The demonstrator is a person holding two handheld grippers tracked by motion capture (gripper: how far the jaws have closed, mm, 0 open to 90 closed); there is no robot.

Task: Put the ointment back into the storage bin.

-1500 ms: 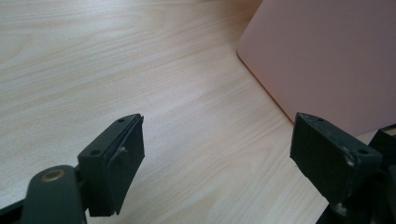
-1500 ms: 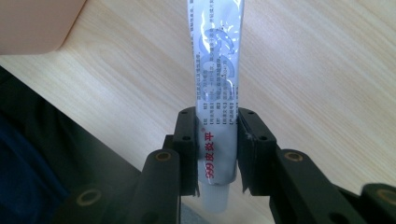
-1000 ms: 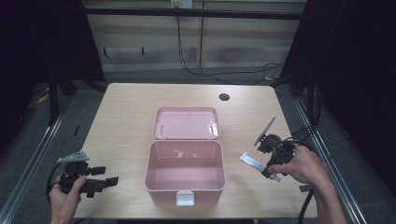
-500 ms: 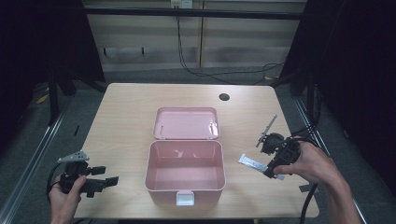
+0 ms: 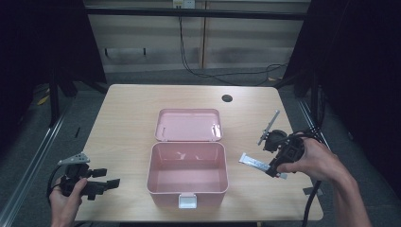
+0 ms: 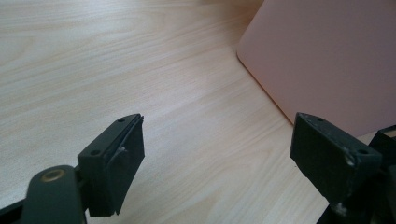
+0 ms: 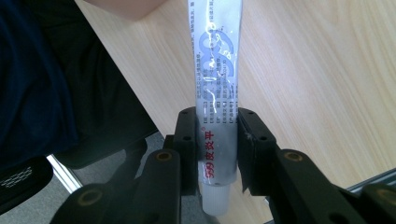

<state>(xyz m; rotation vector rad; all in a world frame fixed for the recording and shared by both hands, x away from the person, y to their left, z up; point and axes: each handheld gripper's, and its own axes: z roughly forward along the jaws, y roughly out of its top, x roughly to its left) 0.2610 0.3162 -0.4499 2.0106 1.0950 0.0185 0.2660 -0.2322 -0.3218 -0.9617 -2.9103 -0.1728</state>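
The right hand-held gripper (image 7: 211, 154) pinches an ointment tube (image 7: 215, 70) near its cap, so it could swing or slip. The left hand-held gripper (image 6: 215, 158) waits wide open near the tabletop's (image 5: 127, 118) front-left corner.

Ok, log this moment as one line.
right tongs: shut on ointment tube, held above table | left tongs: open, empty | pink box: open, nothing inside

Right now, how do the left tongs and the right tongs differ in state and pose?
The left tongs stand wide open with nothing between them; the right tongs are shut on the ointment tube, gripping it near its cap end. The left tongs point toward the pink box from the table's left side; the right tongs sit to the right of the pink box. Both are hand-held with black jaws.
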